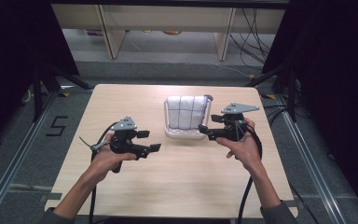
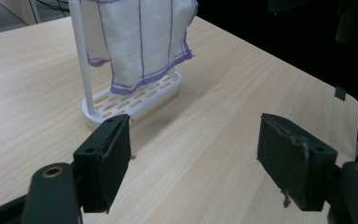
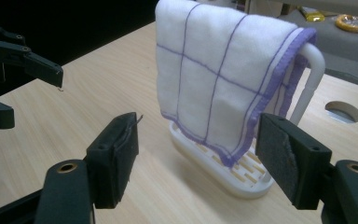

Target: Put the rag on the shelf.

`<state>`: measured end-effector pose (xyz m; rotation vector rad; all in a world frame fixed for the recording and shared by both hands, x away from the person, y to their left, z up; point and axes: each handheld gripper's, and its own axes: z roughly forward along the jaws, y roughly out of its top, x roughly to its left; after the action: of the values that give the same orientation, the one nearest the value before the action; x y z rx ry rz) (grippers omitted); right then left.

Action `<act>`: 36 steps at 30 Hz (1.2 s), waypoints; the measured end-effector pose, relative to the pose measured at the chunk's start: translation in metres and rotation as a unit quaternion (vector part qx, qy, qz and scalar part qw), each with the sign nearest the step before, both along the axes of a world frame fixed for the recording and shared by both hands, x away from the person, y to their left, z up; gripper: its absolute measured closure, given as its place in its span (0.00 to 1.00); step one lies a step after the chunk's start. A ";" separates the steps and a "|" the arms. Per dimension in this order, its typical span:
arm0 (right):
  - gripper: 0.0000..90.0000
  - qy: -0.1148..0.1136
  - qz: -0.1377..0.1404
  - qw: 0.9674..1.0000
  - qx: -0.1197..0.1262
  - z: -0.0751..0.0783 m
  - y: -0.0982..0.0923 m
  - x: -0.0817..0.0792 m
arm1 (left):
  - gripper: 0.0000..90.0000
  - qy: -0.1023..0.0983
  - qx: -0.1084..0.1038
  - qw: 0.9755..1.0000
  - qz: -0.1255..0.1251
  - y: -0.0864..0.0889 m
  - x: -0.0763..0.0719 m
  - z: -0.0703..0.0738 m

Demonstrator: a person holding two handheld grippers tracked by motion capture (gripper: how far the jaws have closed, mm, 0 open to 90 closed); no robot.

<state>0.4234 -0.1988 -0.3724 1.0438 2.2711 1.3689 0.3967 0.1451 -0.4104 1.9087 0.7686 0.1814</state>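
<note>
Cloth (image 1: 185,112), white with a thin purple grid and purple stitched hem, hangs folded over the top bar of a small white plastic rack (image 1: 184,133) near the far middle of my table (image 1: 177,186). The weave looks soft and slightly fuzzy. The rack has thin round posts, a curved top bar and an oval slotted base that sits flat on the pale wood-grain tabletop. In the right gripper view the cloth (image 3: 214,79) drapes almost down to the slotted base (image 3: 242,177), and a round hole (image 3: 342,111) is cut into the tabletop beyond the rack.

My left gripper (image 1: 151,141) is held above the table, in front and to the left of the rack, well apart from it. Its jaws stand wide and released, with nothing between them; in the left gripper view the black pads (image 2: 116,158) look worn, with frayed edges, and the rack (image 2: 135,100) stands ahead on bare wood.

My right gripper (image 1: 209,128) is just beside the rack's right end, pointing left towards it. Its jaws are also spread apart and grasp nothing; in the right gripper view the cloth hangs beyond the gap between the rough black pads (image 3: 279,154).

Beyond the table, a grey floor (image 1: 168,70) carries loose cables (image 1: 254,42) and pale wooden furniture legs (image 1: 113,35). Black curtains (image 1: 335,93) flank both sides.
</note>
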 end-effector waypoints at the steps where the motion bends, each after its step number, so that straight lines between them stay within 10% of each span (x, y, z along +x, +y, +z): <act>1: 0.34 -0.004 0.006 1.000 0.000 -0.002 0.000 0.000 | 0.28 0.000 0.002 1.000 -0.001 0.000 -0.001 -0.001; 36: 0.31 0.034 0.040 0.998 -0.031 -0.055 0.020 -0.037 | 0.21 0.009 0.014 1.000 -0.014 0.008 -0.045 -0.057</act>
<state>0.3864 -0.1789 -0.4278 1.0052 2.4126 1.3027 0.3516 0.1527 -0.4671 1.9491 0.7540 0.1593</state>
